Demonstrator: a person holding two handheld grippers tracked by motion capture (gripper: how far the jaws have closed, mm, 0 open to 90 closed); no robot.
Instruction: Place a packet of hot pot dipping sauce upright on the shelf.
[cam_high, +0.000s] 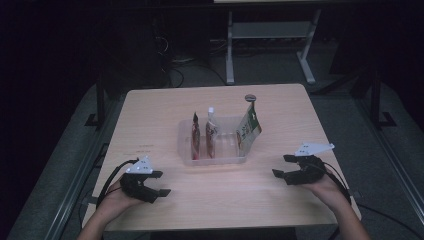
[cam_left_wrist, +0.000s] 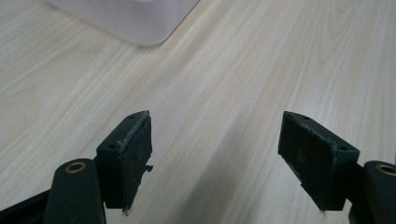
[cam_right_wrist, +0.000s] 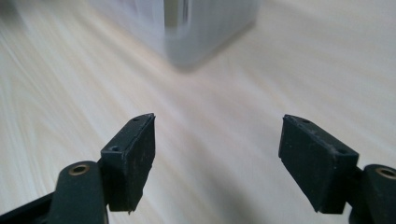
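Note:
A clear plastic bin (cam_high: 186, 150) stands at the middle of the wooden table (cam_high: 150, 107). Inside it two slim pouches (cam_high: 196, 137) (cam_high: 211, 136) stand upright, and a green-and-white pouch (cam_high: 248, 129) leans at its right end. My left gripper (cam_high: 159, 184) lies low at the table's front left, open, with bare wood between its pads (cam_left_wrist: 135, 149). At the front right my right gripper (cam_high: 281, 166) is open too, nothing between its pads (cam_right_wrist: 135, 154). A corner of the bin (cam_left_wrist: 135, 18) lies beyond the left jaws; the bin (cam_right_wrist: 205, 28) shows blurred beyond the right jaws.
A small round dark object (cam_high: 250, 97) sits on the table behind the bin. Beyond the table's far edge stands a white metal frame (cam_high: 230, 45) on a dark floor with cables. Bare wood lies between the grippers and the bin.

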